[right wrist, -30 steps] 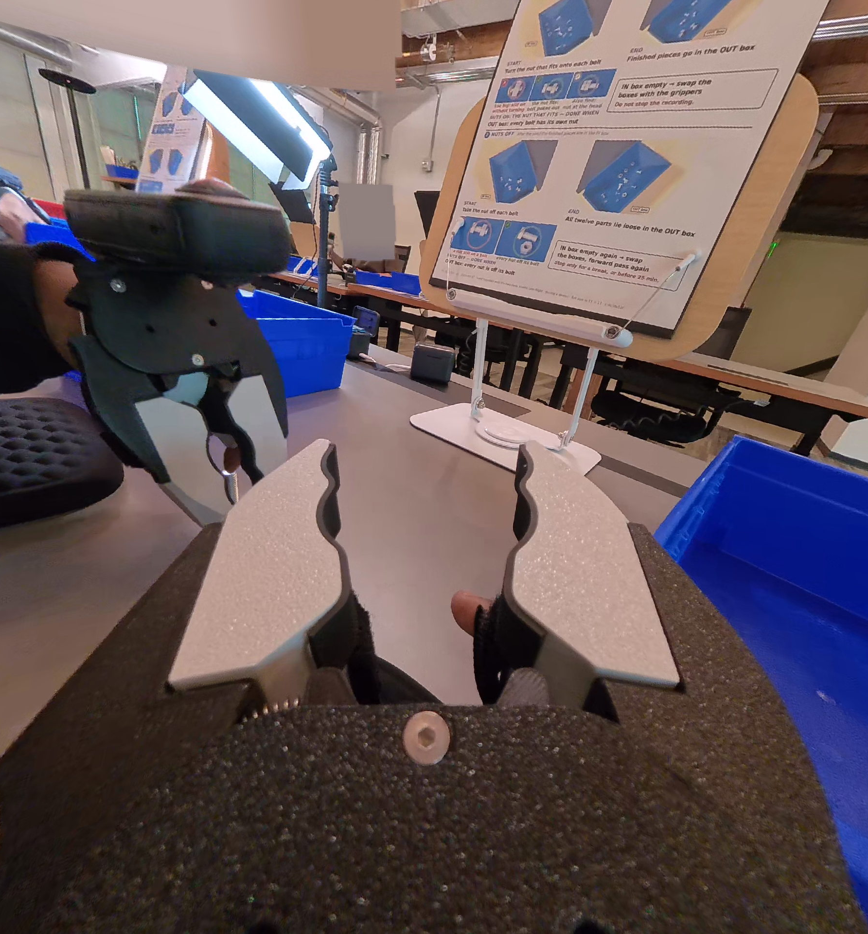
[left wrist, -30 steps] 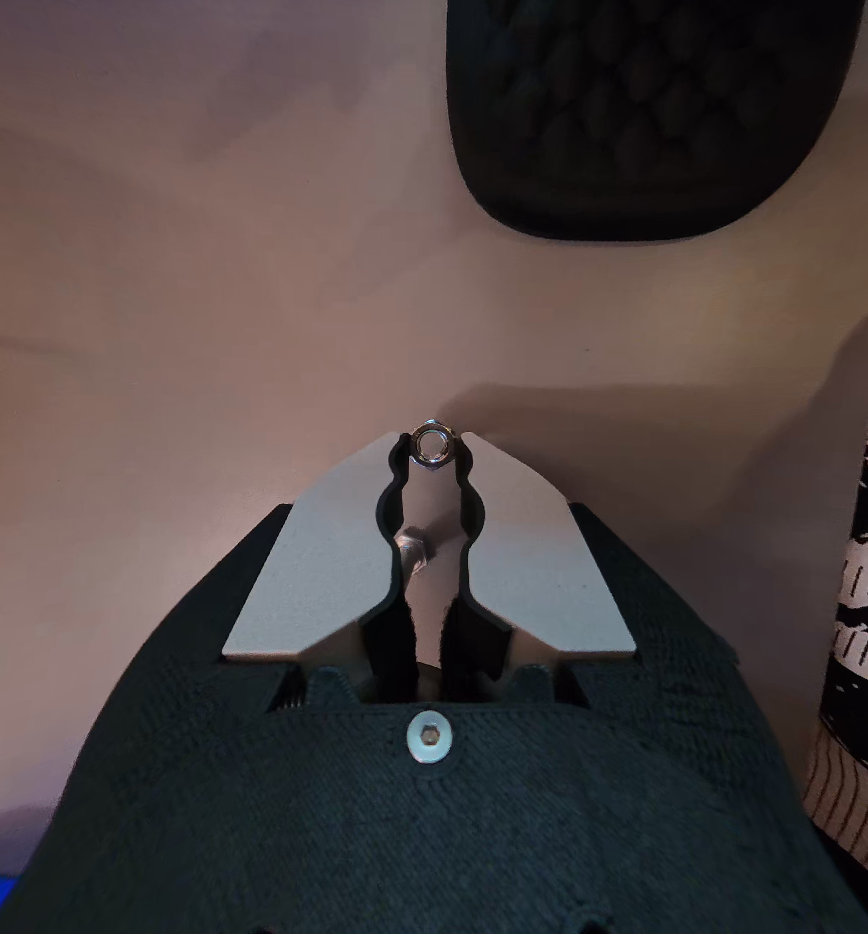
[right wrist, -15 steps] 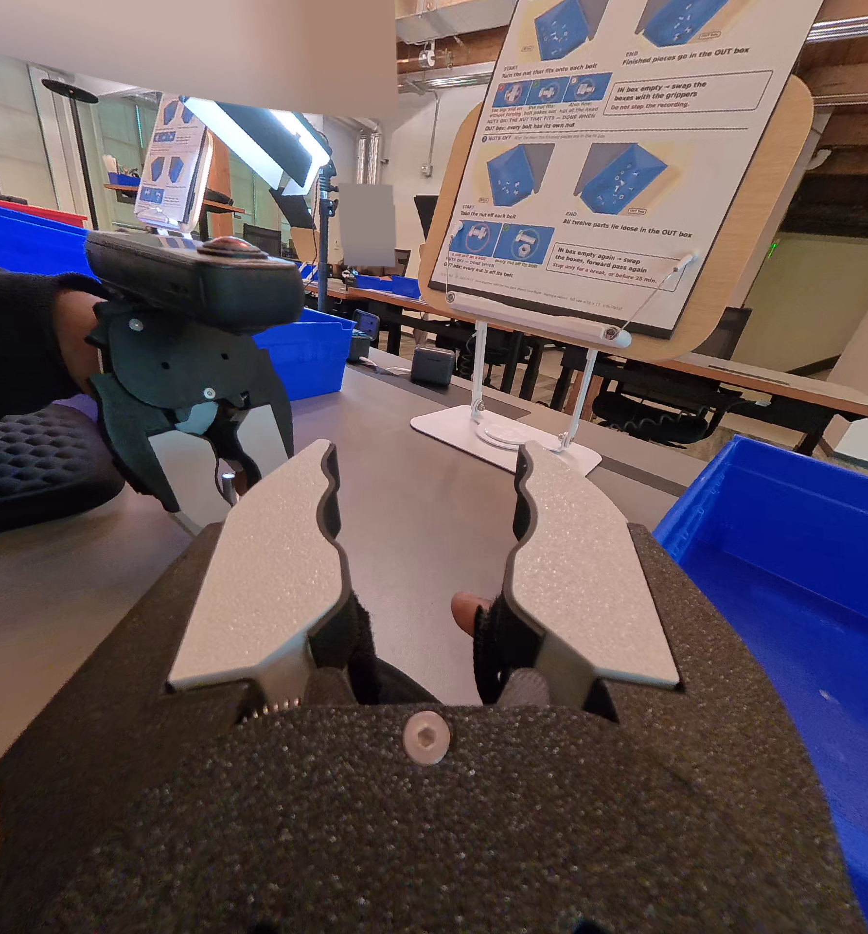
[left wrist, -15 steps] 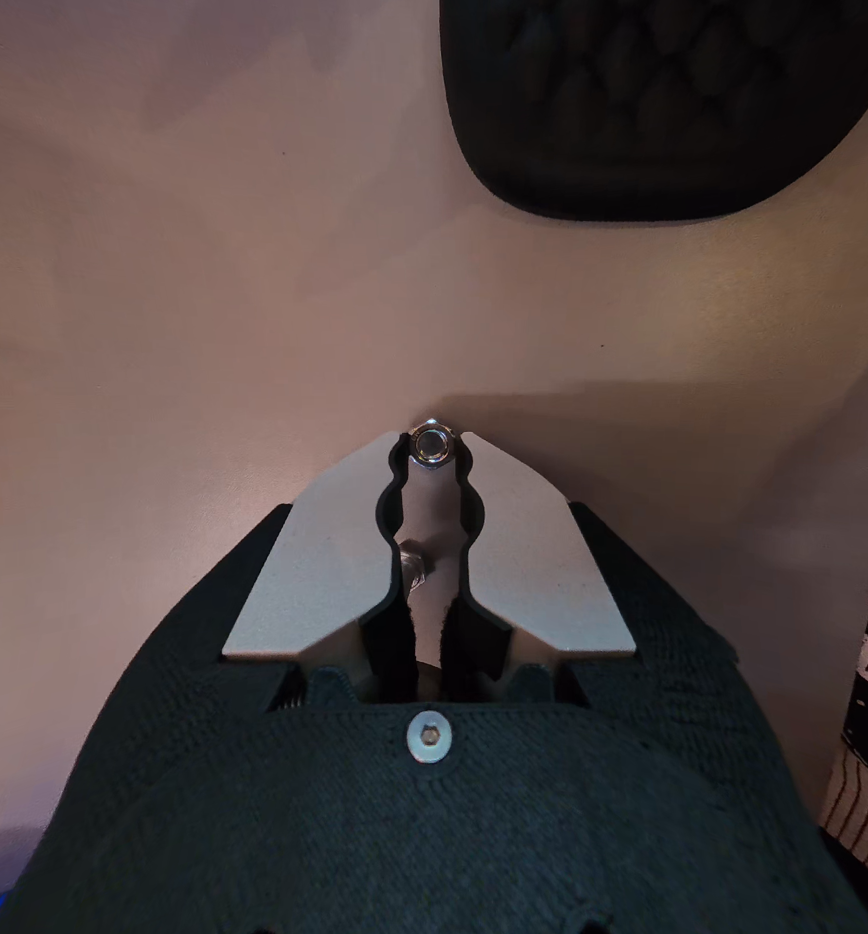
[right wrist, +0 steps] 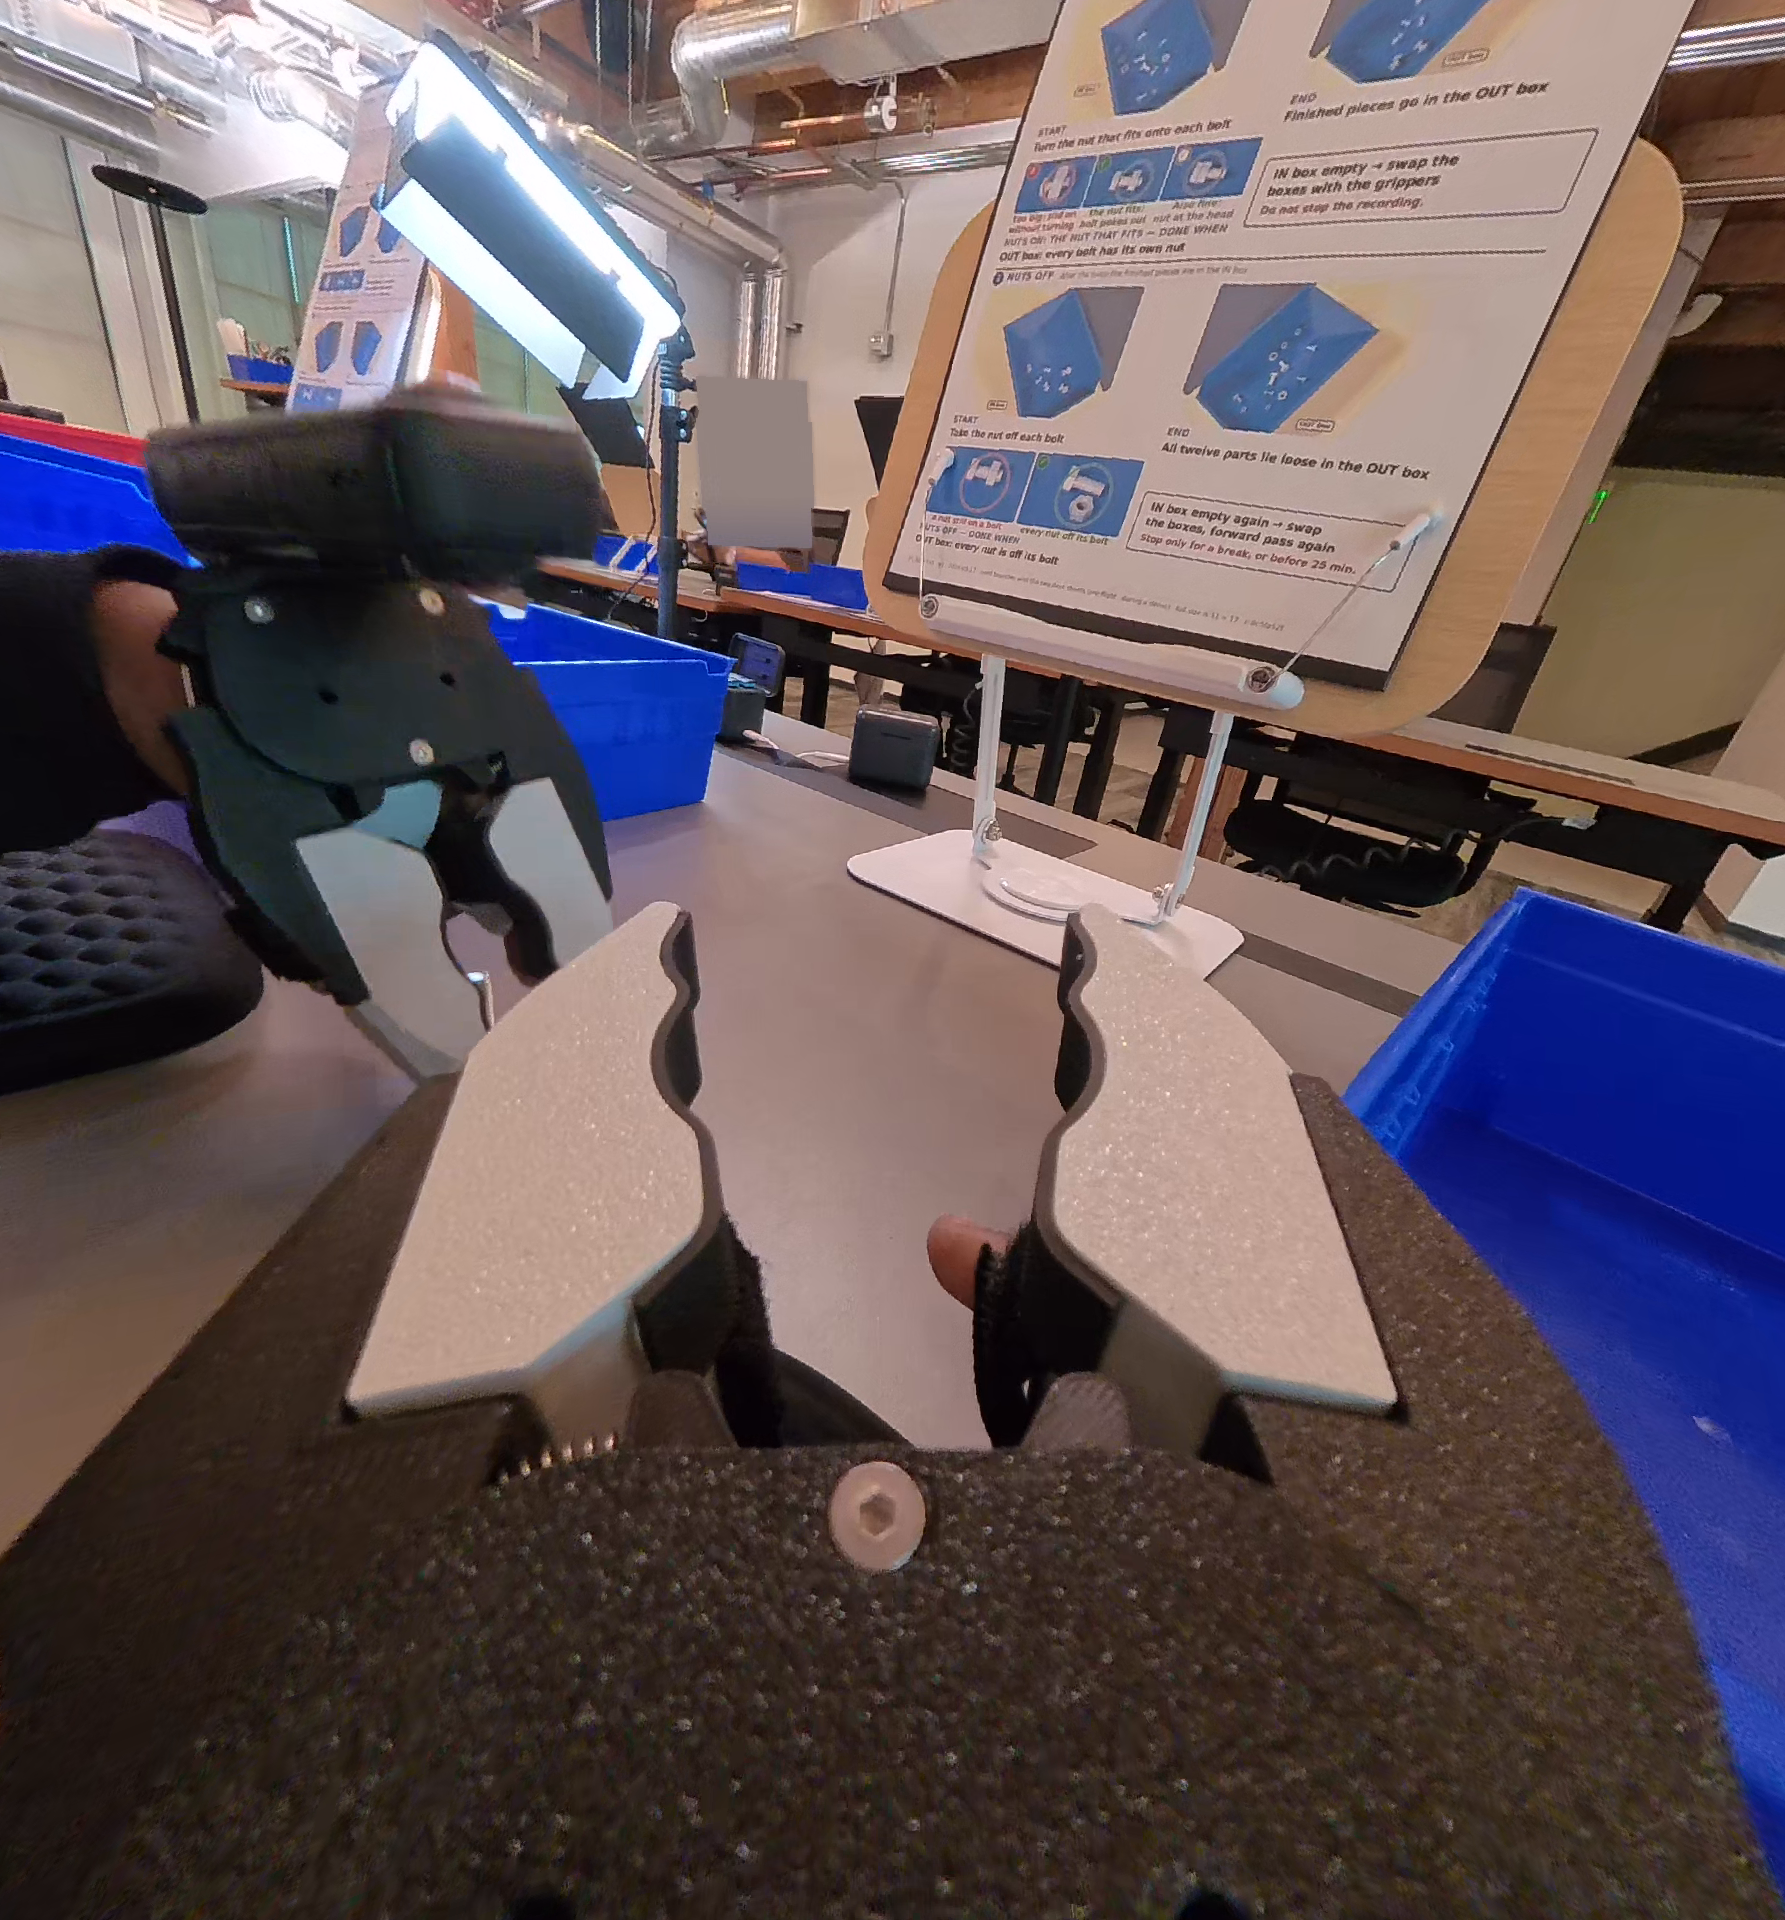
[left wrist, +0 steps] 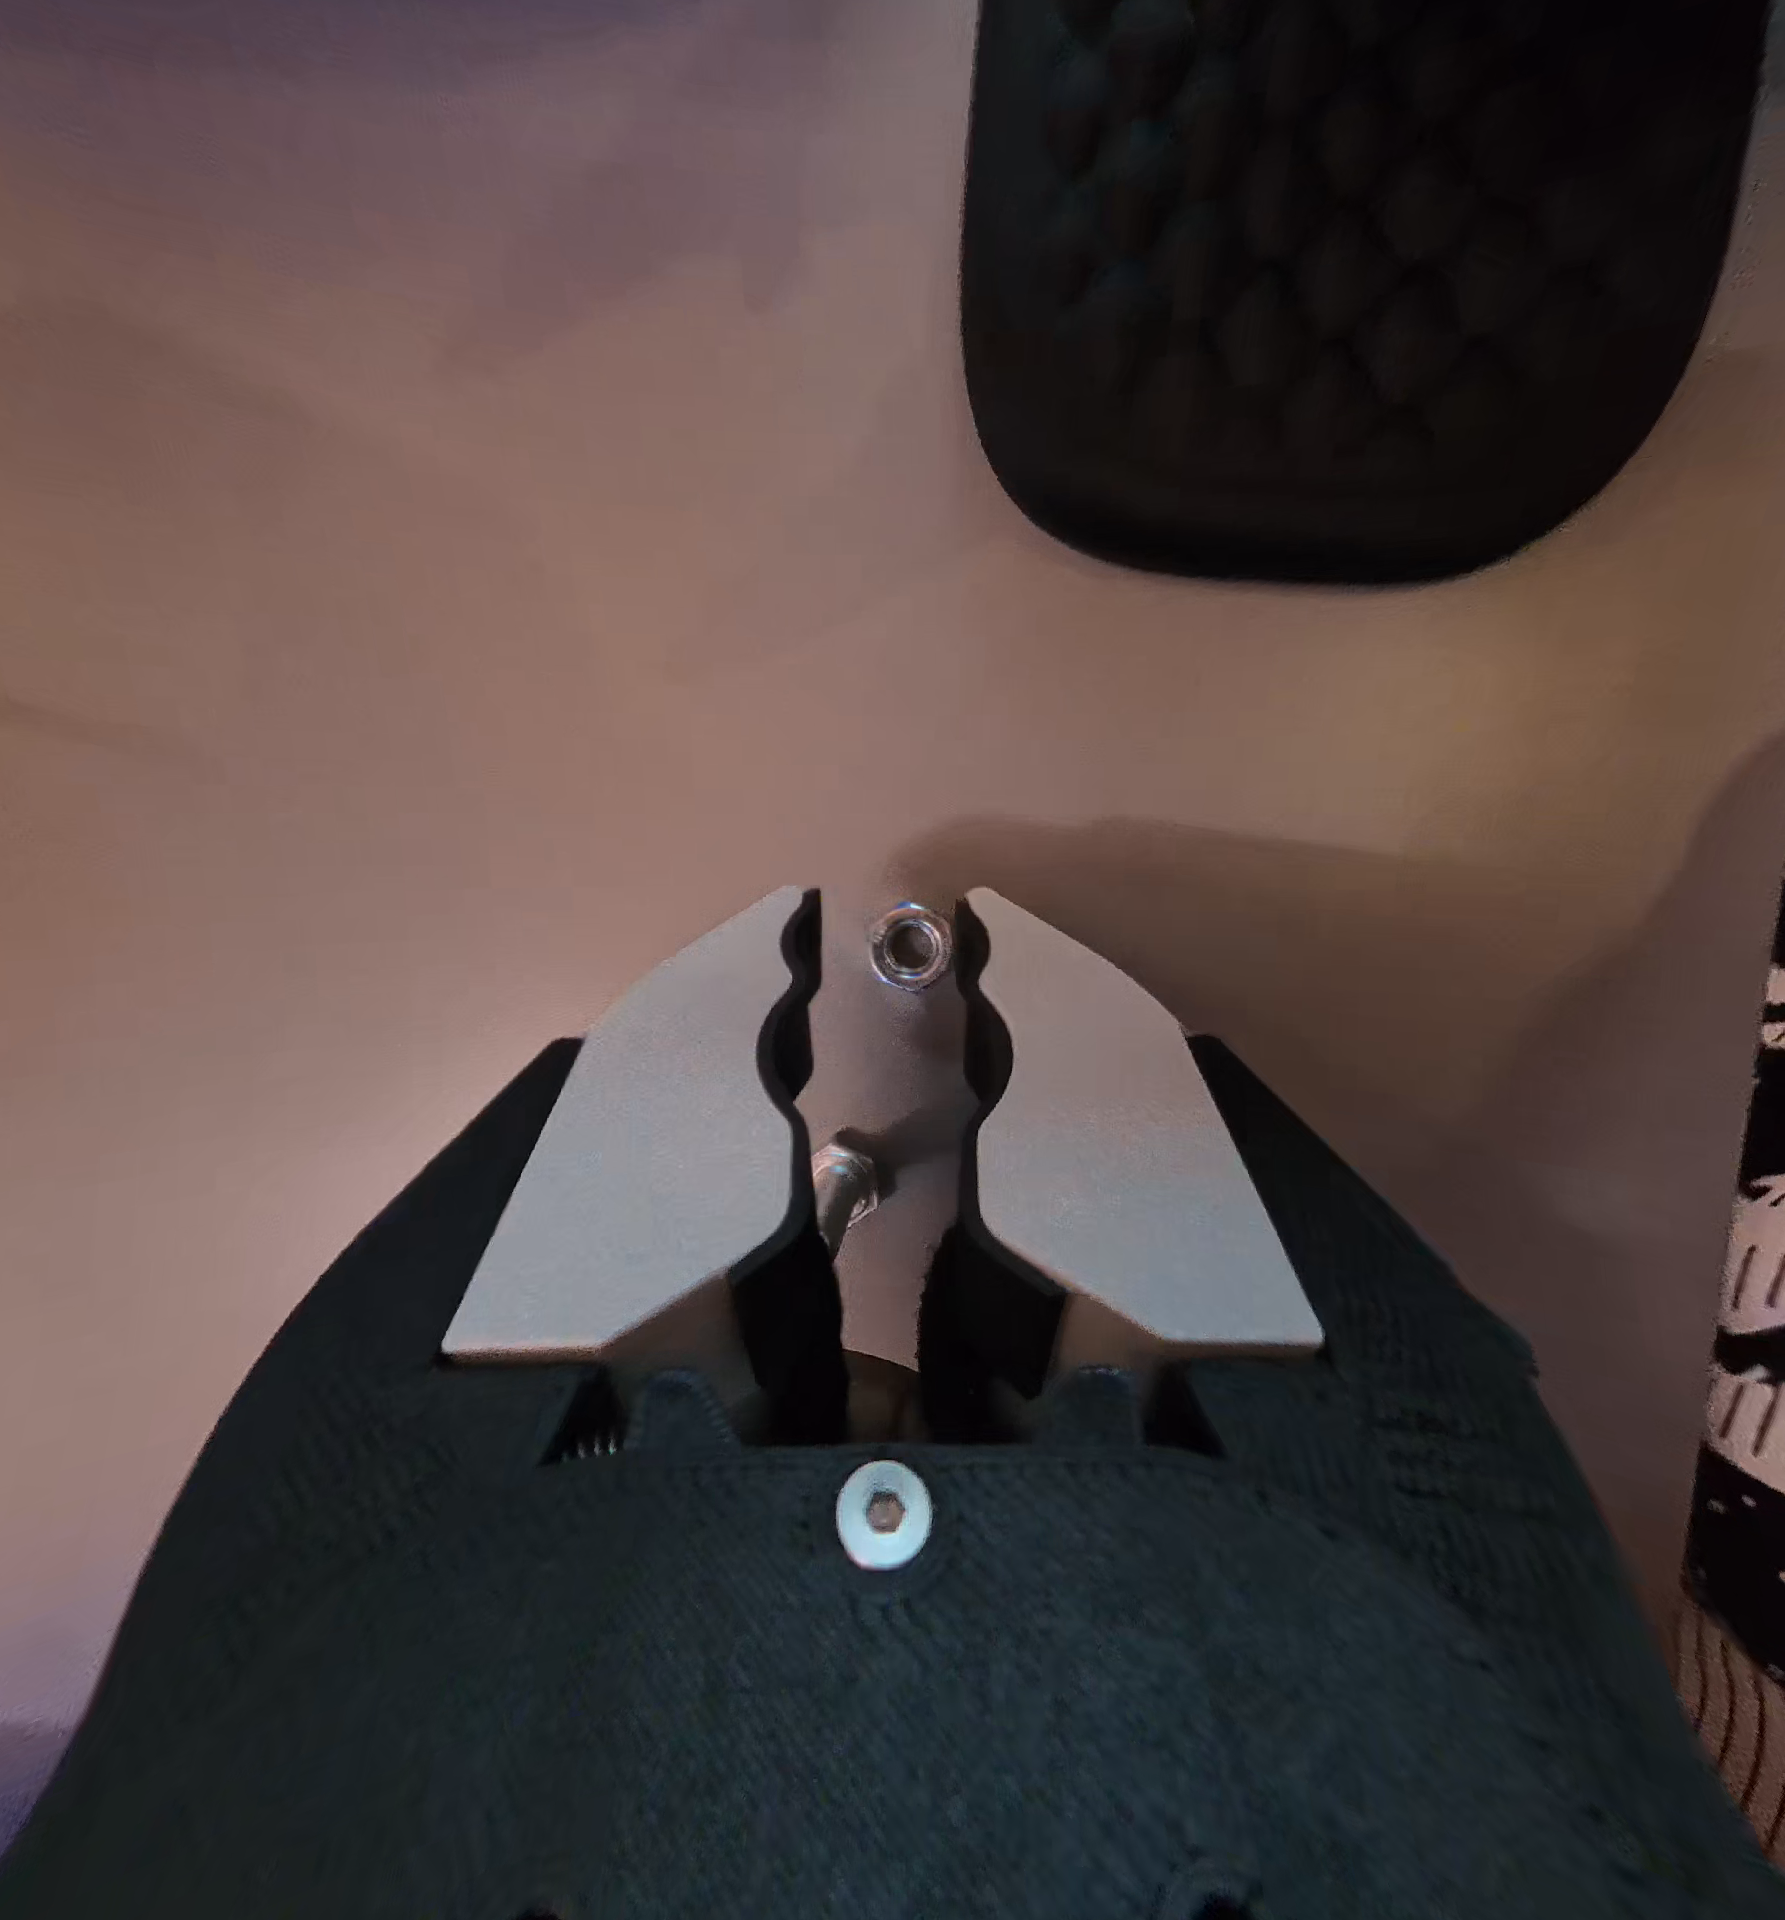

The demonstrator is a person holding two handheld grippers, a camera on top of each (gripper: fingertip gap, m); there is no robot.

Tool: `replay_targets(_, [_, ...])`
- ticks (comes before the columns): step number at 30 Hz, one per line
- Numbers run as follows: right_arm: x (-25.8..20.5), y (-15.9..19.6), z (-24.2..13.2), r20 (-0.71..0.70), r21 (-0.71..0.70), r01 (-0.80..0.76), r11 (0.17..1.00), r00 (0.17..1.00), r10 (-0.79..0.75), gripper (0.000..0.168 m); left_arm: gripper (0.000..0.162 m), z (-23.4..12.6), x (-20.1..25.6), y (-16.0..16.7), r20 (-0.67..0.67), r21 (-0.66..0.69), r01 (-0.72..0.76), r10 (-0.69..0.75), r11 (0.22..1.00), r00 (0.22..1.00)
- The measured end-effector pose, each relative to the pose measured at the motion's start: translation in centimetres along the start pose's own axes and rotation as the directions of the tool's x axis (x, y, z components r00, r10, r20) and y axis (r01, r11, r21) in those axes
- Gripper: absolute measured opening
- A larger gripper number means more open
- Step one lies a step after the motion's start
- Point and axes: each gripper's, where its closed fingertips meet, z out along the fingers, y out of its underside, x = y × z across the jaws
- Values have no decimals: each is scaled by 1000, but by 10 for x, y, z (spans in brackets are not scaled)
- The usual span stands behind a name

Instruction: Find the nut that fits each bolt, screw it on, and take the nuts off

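Beside the black wrist pad, a loose nut lies on the worktop between my left claw tips.

My left claw is slightly spread, its fingers either side of the nut and not touching it; a bolt shows nearer the palm from the nut, and whether the claw grips it I cannot tell. I judge this nut off its bolt, with neither yet in the blue bin far across from the pad. My right claw is spread wide and empty, level over the worktop, pointing at the instruction stand.
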Motion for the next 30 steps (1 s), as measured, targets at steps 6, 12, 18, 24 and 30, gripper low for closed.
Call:
replay_targets(6, [-1, 2, 2, 10, -22, -5, 1000, 1000, 5, 68, 31, -69, -29, -35, 129, 547, 113, -217, 830, 967])
replay_targets(12, [-15, 9, 13, 89, -98, 35, 995, 996, -26, 70, 34, -154, -26, -15, -18, 941, 142, -372, 307, 928])
replay_targets(18, [-68, 15, 45, 319, -289, 0, 957, 943, 97, 48, 52, -143, -6, 9, -29, 936, 143, -334, 321, 942])
replay_targets(24, [-121, 57, 81, 429, -547, 63, 834, 877, 215, 34, 59, -131, -1, 8, 24, 906, 98, -281, 411, 959])
replay_targets(30, [-141, 83, 98, 460, -627, 133, 768, 858, 228, 27, 59, -130, -3, 11, 5, 904, 122, -295, 411, 955])
